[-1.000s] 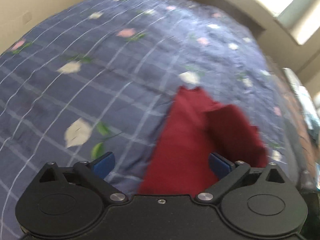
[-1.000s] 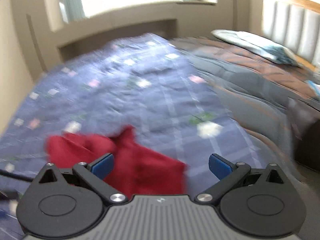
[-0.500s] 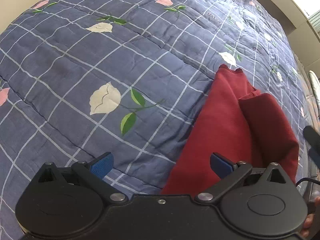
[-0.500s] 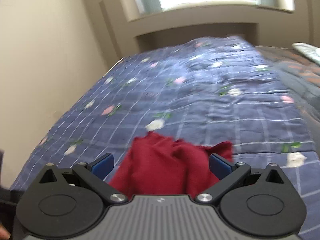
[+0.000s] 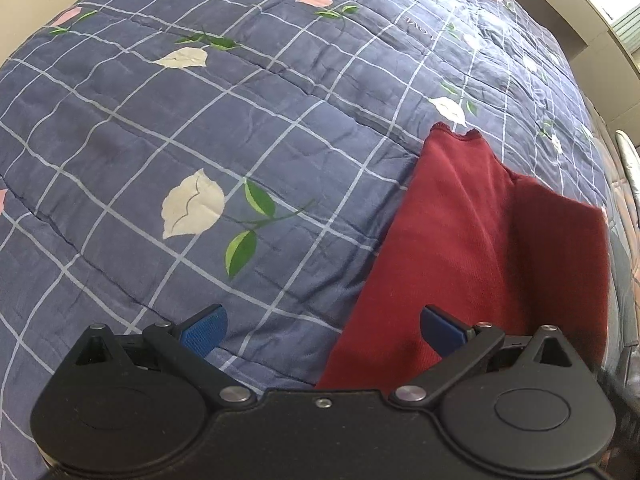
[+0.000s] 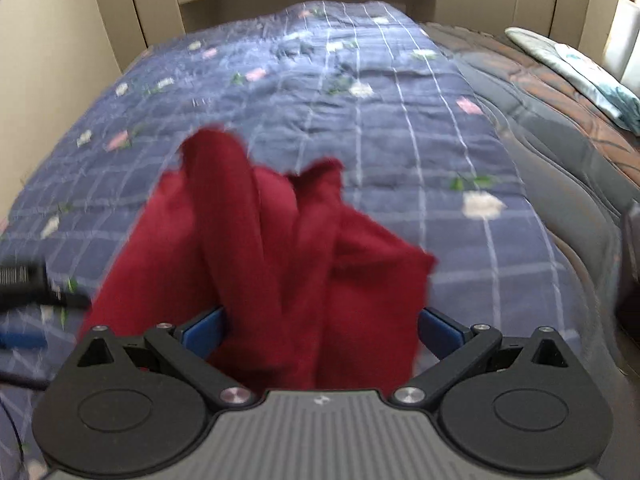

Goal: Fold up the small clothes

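A dark red garment (image 5: pixel 472 248) lies rumpled on a blue checked quilt (image 5: pixel 200 120) with flower prints. In the left wrist view it is at the lower right, and my left gripper (image 5: pixel 322 326) hovers open over its left edge, its right finger above the cloth. In the right wrist view the red garment (image 6: pixel 288 264) fills the middle, bunched in folds. My right gripper (image 6: pixel 320 330) is open with the cloth lying between its blue pads (image 6: pixel 202 334), not clamped. The left gripper's tip (image 6: pixel 24 280) shows blurred at the left edge.
The quilt (image 6: pixel 380 92) covers a bed that runs to a wall alcove. A brown-grey blanket (image 6: pixel 560 120) and a pale pillow (image 6: pixel 572 64) lie to the right. A beige wall (image 6: pixel 48 60) borders the bed's left side.
The right gripper swung and moved in over the garment, which now fills its view between the pads. The left gripper shifted slightly closer to the garment's left edge.
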Tool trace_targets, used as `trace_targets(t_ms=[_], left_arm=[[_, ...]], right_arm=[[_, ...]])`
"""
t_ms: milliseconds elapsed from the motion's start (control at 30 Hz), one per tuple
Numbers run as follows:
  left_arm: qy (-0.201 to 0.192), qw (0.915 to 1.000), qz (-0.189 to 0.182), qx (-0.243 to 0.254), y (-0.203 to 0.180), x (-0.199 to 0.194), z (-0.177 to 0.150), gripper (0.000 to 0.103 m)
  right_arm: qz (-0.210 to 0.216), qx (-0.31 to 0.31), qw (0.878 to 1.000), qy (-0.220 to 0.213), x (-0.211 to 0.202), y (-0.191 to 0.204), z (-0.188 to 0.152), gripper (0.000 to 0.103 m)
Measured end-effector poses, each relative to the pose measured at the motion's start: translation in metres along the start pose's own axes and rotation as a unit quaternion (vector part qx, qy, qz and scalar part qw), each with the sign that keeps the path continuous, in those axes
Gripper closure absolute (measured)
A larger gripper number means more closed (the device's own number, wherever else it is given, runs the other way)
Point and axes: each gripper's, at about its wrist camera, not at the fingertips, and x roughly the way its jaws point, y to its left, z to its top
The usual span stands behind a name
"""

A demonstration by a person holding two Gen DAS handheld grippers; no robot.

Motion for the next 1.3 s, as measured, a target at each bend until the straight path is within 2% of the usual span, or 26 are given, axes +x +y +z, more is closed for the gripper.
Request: trace_targets(t_ms=[100,200,300,600,667,800,900,1000,1067,1100,1133,1167,1300], left_arm=[[-0.001,1.0,0.0,0.002,-0.001,0.001,0.001,0.001],[-0.001,1.0,0.001,0.004,-0.002,0.002,0.002,0.001],[-0.003,0.9999,0.002,0.01,-0.005,0.003,0.003,0.001],[0.002,0.9995,0.005,0.03,-0.008,0.002,-0.002,0.001],[0.002,0.9995,0.005,0.031,-0.008,0.001,-0.004,0.001],[0.0,0.9996,0.005,0.03,-0.006,-0.001,-0.006,0.001],[-0.004,0.9996,0.003,0.028,-0.005,-0.003,-0.007,0.001],[-0.01,0.9996,0.001,0.027,-0.005,-0.003,-0.006,0.001],[-0.013,0.9995,0.004,0.03,-0.006,-0.002,-0.004,0.001],[-0.014,0.9994,0.007,0.031,-0.006,-0.001,-0.003,0.001],[-0.015,0.9993,0.01,0.031,-0.007,0.0,-0.001,0.001],[-0.017,0.9993,0.011,0.031,-0.008,0.0,0.001,0.001],[-0.031,0.999,0.01,0.032,-0.014,-0.002,0.009,0.001]], right_arm=[[-0.01,0.002,1.0,0.009,-0.015,-0.009,-0.019,0.0],[-0.004,0.017,1.0,-0.009,-0.029,-0.016,-0.025,0.0],[0.021,0.041,0.999,-0.028,-0.025,-0.022,-0.015,0.0],[0.09,0.128,0.987,-0.043,0.014,-0.035,0.023,0.002],[0.09,0.13,0.987,-0.041,0.02,-0.033,0.025,0.014],[0.092,0.141,0.985,-0.037,0.028,-0.031,0.025,0.022],[0.09,0.148,0.984,-0.032,0.033,-0.031,0.022,0.034],[0.086,0.167,0.982,-0.023,0.037,-0.033,0.019,0.052],[0.087,0.176,0.98,-0.022,0.037,-0.034,0.017,0.07],[0.085,0.178,0.98,-0.024,0.036,-0.035,0.016,0.075],[0.082,0.177,0.98,-0.026,0.034,-0.035,0.016,0.087],[0.082,0.175,0.981,-0.032,0.031,-0.035,0.016,0.093],[0.096,0.171,0.979,-0.061,0.013,-0.041,0.015,0.096]])
